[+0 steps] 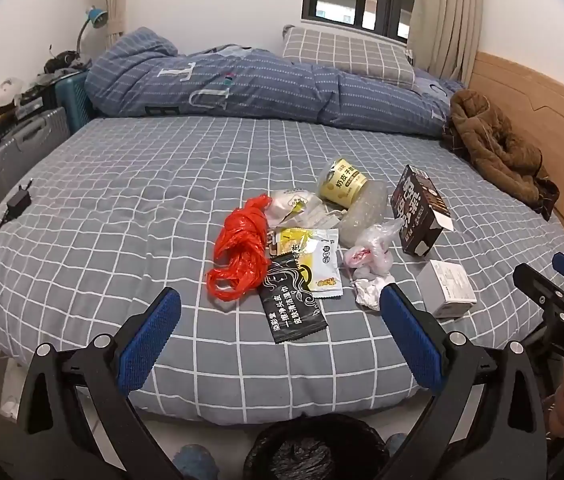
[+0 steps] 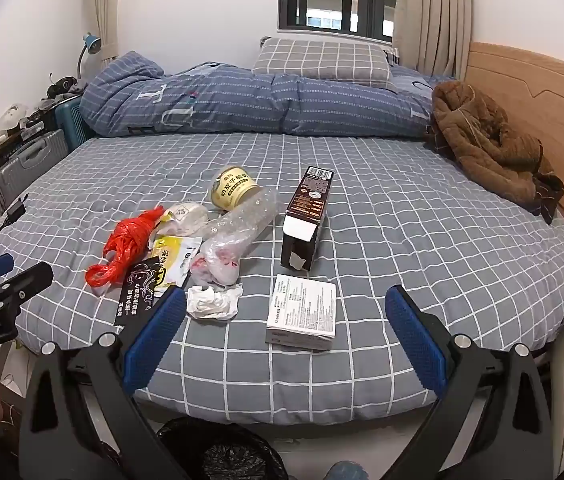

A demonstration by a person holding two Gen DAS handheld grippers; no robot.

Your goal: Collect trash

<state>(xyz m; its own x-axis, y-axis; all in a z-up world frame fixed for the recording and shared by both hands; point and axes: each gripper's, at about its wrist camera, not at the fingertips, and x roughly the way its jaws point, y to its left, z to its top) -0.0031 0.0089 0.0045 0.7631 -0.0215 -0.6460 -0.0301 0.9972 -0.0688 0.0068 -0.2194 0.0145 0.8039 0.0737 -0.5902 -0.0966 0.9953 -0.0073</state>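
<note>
Trash pile sits mid-bed on the grey checked sheet point(image 1: 122, 200). Landmark: black sachet point(image 1: 291, 304). Red plastic bag point(image 1: 240, 248) just left of it, yellow sachet point(image 1: 317, 260) touching its right side, crumpled tissue point(image 2: 214, 302) further right, w/ a small white box point(image 2: 301, 312) beyond. Dark carton point(image 2: 305, 220) and yellow tub point(image 1: 341, 186) behind. Left gripper point(image 1: 280, 346) and right gripper point(image 2: 285, 350): jaws wide apart, nothing between, both hovering at the near bed edge. Black-lined bin point(image 1: 313, 452) below.

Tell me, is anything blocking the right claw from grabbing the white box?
Nothing visible is. The right gripper hangs open at the bed's edge, and the white box lies flat just ahead between its fingers. The crumpled tissue sits off to the side.
</note>
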